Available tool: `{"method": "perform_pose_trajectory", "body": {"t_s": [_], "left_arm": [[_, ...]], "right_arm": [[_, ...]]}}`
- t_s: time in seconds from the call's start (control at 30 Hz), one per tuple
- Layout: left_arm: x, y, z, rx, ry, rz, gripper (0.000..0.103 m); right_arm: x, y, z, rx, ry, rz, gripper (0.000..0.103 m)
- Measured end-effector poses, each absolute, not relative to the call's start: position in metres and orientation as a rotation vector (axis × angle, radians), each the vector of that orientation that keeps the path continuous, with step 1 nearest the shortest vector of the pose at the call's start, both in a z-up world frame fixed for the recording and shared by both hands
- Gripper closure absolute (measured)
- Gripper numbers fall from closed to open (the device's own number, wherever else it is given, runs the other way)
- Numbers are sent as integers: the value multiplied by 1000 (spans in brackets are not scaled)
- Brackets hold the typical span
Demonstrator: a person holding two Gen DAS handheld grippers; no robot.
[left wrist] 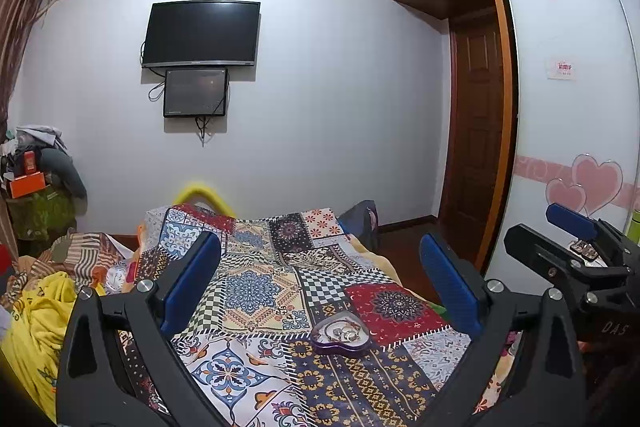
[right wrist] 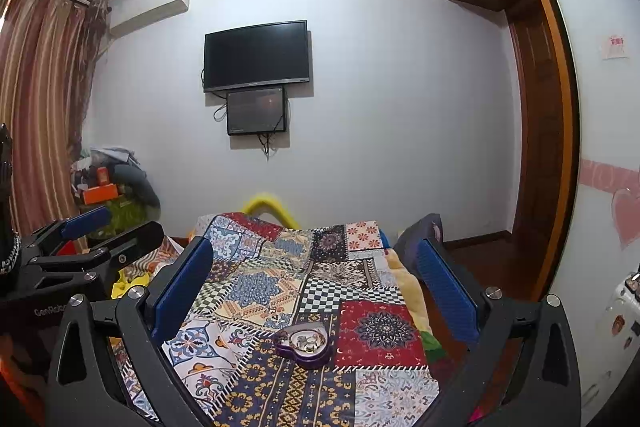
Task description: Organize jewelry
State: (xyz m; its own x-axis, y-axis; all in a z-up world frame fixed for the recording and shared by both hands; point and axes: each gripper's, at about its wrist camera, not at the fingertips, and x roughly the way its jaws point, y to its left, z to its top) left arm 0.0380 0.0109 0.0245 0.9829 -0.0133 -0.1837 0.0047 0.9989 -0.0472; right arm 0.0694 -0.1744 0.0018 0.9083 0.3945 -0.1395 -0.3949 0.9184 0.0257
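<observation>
left gripper (left wrist: 320,291): jaws spread wide, nothing held | right gripper (right wrist: 316,291): jaws spread wide, nothing held

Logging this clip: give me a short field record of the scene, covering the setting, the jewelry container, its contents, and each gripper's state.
setting: bedroom, patchwork quilt on a bed
container: purple heart-shaped box, lid off, resting on the quilt
contents: small jewelry pieces, silver and gold toned; types too small to tell
left gripper: open, empty, fingers apart from the box
right gripper: open, empty, not touching the box
wall: dark television above a smaller screen
</observation>
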Motion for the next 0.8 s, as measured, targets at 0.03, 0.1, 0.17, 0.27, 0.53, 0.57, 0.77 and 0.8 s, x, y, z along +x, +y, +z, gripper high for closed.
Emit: {"method": "perform_pose_trajectory", "body": {"t_s": [0.03, 0.1, 0.17, 0.27, 0.53, 0.57, 0.77, 0.8], "left_arm": [[38, 10, 24, -47, 186, -9, 3], [38, 11, 23, -49, 187, -7, 3], [38, 11, 23, -54, 189, -8, 3], [39, 12, 24, -58, 190, -7, 3], [41, 15, 24, -72, 195, -4, 2], [40, 15, 24, -72, 195, -4, 2], [40, 14, 23, -62, 196, -10, 2], [40, 13, 23, -61, 196, -10, 2]], "right_arm": [[70, -174, 2, -5, 145, 407, 2], [69, -174, 1, -7, 150, 408, 2], [69, -174, 1, -6, 153, 412, 2], [70, -174, 1, -10, 154, 413, 2], [68, -173, 1, -12, 158, 413, 2], [69, -173, 1, -13, 158, 412, 2], [70, -173, 2, -10, 161, 412, 2], [70, -173, 2, -10, 162, 412, 2]]}}
